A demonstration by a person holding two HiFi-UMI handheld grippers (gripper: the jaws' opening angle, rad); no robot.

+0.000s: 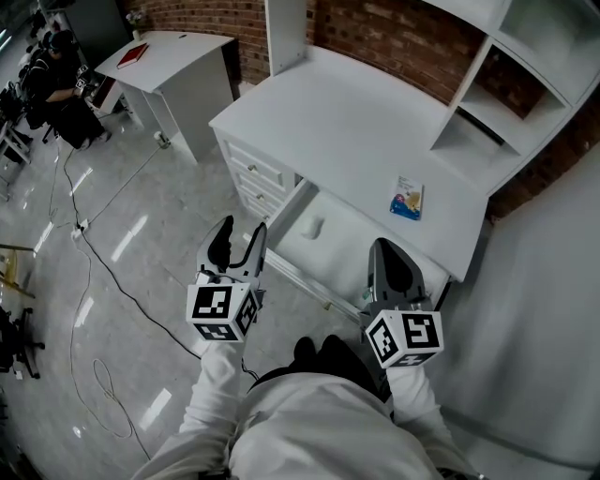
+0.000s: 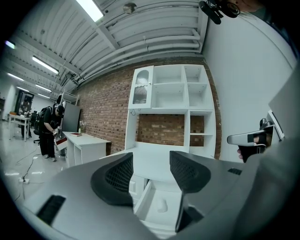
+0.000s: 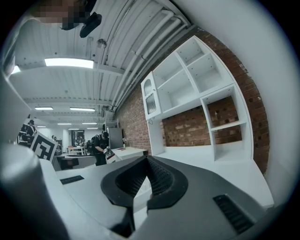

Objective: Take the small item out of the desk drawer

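Place: open-plan lab workspace | Evidence: brick wall, ceiling strip lights, white desk with shelf unit, cables trailing over polished floor, person at another table

Bright ceiling tubes, glare on floor, fisheye edges.

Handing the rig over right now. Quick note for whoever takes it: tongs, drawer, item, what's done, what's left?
Left tongs: open, empty, by the left front corner of the drawer.
Right tongs: shut, empty, above the drawer's right front end.
Drawer: pulled out from the desk.
Small white item: lies on the drawer floor towards its left end, untouched.
Done: drawer open.
Left: bring the left tongs down to the item, grip it, lift it out.
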